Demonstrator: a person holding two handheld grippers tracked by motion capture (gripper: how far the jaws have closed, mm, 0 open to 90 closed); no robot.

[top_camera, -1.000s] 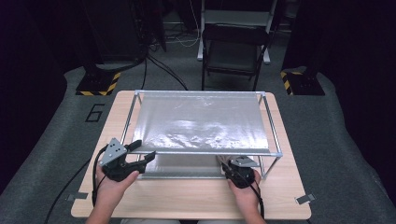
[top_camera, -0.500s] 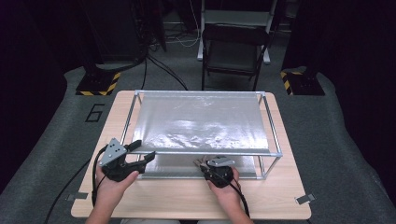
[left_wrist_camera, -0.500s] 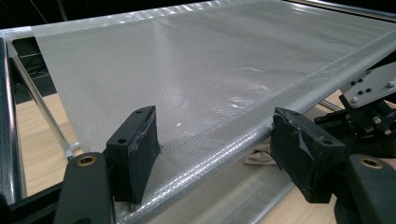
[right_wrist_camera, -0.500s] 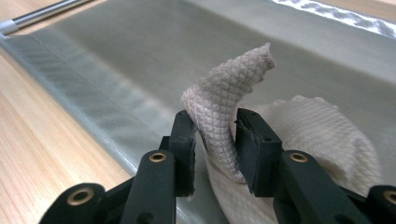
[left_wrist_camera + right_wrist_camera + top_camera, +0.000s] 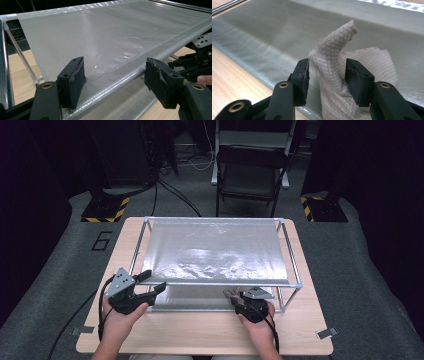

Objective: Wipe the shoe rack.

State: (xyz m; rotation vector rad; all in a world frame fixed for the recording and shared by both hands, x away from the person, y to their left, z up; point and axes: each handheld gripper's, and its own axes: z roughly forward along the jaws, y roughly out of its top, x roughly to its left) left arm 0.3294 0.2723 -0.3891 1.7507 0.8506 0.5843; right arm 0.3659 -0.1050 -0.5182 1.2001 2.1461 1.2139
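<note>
At the near left corner of the table (image 5: 165, 332) our left tongs (image 5: 152, 281) sit by the front rail of the metal frame (image 5: 293, 265), spread wide. In the left gripper view one pad (image 5: 75, 80) lies over the clear film (image 5: 212, 252) stretched across the frame's top and the other hangs below the rail, with neither pressing. We keep this hand quiet; it has nothing to grip and should not snag the film's edge.

Moving right along the near edge, the small waffle-weave cloth (image 5: 352, 75) lies bunched on the lower sheet (image 5: 274, 37) under the frame, a peak of it standing up. Our right tongs (image 5: 327, 75) straddle that peak, and the jaws have just been opening. They stand about half apart, the cloth between them but slack, with the left pad (image 5: 303, 75) perhaps brushing it and no squeeze from the other.

If we mean to leave the cloth there, we draw the right tongs straight back toward the near edge, low under the front rail, so no thread catches. If we mean to regrip, we go lower on the bunch.
</note>
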